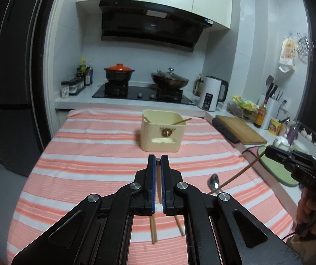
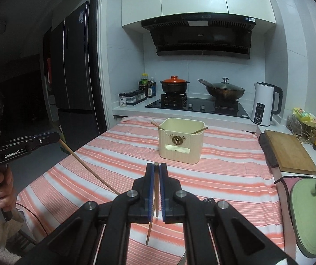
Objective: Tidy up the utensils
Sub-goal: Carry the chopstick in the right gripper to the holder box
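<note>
Cream box [image 1: 162, 132] sits at 12 o'clock on striped cloth [image 1: 80, 176], two sticks already leaning inside.

Left gripper [image 1: 158, 161] pinched tight on chopstick [image 1: 158, 174]. Right gripper [image 2: 156, 166] pinched tight on other chopstick [image 2: 156, 190].

Loose chopsticks [image 1: 153, 229] and spoon [image 1: 214, 180] lie on cloth near 5 o'clock.

Best way, I think: go one hand first, lift stick tip over box rim, tilt down, then let go. Keep hands apart so sticks don't bump.

Cream utensil holder [image 2: 181, 142] upright on striped tabletop [image 2: 224, 176], 2 chopsticks leaning inside | 1 wooden chopstick [image 1: 158, 176] clamped in left fingers | another chopstick [image 2: 156, 190] in right | metal spoon [image 1: 214, 181] lying on cloth
</note>
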A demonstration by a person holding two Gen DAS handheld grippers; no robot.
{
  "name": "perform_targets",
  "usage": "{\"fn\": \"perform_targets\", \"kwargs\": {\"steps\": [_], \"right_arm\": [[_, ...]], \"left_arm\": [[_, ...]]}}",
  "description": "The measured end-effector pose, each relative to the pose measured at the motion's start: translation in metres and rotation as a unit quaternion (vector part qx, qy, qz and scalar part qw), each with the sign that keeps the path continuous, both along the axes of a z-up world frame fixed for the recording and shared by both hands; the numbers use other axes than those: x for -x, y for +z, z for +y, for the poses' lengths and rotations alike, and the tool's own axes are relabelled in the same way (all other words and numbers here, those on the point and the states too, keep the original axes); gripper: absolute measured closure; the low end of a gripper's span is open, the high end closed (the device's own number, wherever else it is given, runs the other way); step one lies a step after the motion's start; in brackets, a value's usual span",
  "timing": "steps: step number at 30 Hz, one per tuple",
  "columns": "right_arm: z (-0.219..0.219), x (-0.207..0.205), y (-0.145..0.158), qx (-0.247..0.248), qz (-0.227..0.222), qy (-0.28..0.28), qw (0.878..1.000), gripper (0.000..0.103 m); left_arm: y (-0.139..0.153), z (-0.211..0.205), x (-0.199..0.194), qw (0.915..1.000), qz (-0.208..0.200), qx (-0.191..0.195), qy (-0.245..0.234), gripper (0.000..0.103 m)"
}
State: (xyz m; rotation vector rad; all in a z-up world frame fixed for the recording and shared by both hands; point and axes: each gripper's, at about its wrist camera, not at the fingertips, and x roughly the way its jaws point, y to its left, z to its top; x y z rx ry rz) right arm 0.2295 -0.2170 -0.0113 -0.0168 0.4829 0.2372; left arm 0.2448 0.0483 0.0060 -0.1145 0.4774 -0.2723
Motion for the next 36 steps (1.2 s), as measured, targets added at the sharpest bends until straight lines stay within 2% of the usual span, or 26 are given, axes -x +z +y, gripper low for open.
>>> {"fn": "perform_targets", "kwargs": {"steps": [13, 22, 28, 32, 36], "right_arm": [[-0.003, -0.026, 0.032, -0.003, -0.036, -0.002, 0.999, 0.098], [-0.013, -0.07, 0.061, -0.002, -0.06, -0.009, 0.998, 0.098], [-0.016, -0.113, 0.086, 0.004, -0.084, -0.018, 0.996, 0.098], [-0.02, -0.147, 0.094, -0.001, -0.099, -0.027, 0.995, 0.098], [-0.022, -0.18, 0.089, -0.006, -0.113, -0.035, 0.993, 0.098]], "left_arm": [[0.021, -0.014, -0.04, 0.999, 0.027, 0.012, -0.034, 0.101], [0.071, -0.023, -0.076, 0.9988, -0.017, 0.011, -0.046, 0.101], [0.102, -0.038, -0.122, 0.9983, -0.046, 0.006, -0.036, 0.101], [0.107, -0.048, -0.157, 0.9984, -0.053, 0.005, -0.022, 0.101], [0.105, -0.055, -0.192, 0.9985, -0.053, 0.003, -0.008, 0.101]]}}
